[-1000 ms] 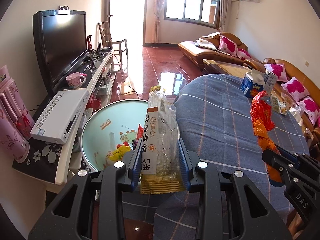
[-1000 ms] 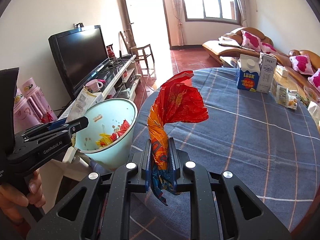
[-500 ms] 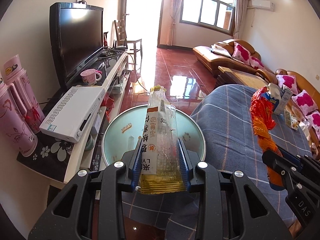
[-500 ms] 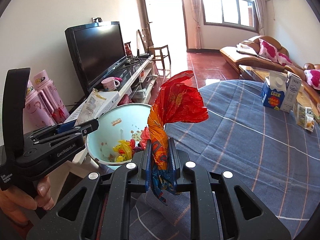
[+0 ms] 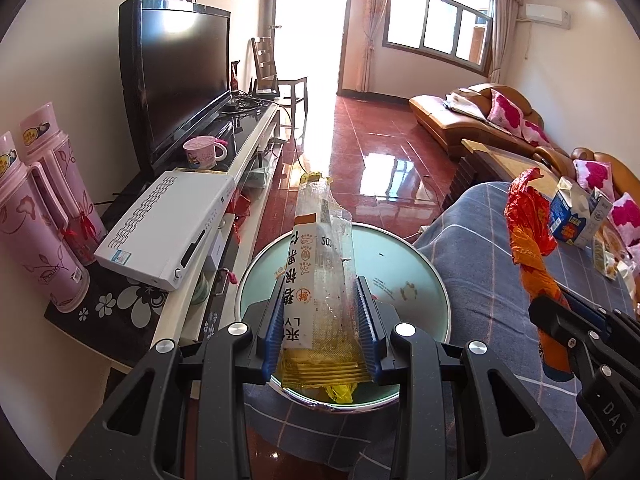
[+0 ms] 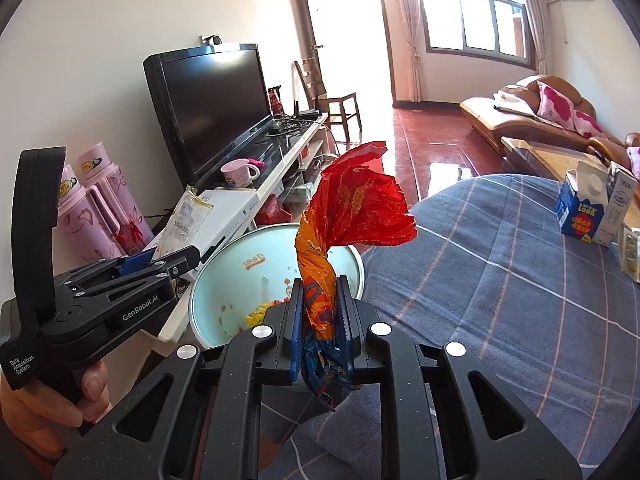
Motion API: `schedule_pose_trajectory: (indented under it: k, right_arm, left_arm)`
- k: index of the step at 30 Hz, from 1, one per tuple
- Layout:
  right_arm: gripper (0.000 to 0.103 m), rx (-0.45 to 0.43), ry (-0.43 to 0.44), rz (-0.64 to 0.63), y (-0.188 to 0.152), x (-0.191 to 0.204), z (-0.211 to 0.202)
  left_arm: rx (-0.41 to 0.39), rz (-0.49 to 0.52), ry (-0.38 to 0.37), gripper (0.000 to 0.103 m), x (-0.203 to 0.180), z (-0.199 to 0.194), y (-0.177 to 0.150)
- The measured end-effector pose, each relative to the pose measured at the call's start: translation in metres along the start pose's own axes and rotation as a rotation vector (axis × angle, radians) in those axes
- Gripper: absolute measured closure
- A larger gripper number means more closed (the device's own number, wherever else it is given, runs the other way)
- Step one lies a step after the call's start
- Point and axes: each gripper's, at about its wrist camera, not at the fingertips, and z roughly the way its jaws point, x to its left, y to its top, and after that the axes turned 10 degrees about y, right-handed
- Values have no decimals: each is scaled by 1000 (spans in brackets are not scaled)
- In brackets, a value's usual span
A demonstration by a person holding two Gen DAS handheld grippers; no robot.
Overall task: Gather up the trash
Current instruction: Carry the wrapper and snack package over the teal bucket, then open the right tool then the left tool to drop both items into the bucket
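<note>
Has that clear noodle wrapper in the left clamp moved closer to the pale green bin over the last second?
Yes. The clear wrapper, clamped in the left gripper, now sits over the bin; earlier the bin lay to its left, so it has travelled left, toward the TV stand.

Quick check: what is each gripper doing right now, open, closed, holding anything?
Left gripper: closed on a clear and yellow snack wrapper.
Right gripper: closed on a twisted red and orange wrapper.
</note>
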Motion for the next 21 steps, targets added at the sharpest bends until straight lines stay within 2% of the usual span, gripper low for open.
schedule_pose_trajectory:
  k: [21]
  right_arm:
    - [86,76,31,22,7,-15,57]
  left_arm:
    - [132,-17,14,70,-2,62,-2]
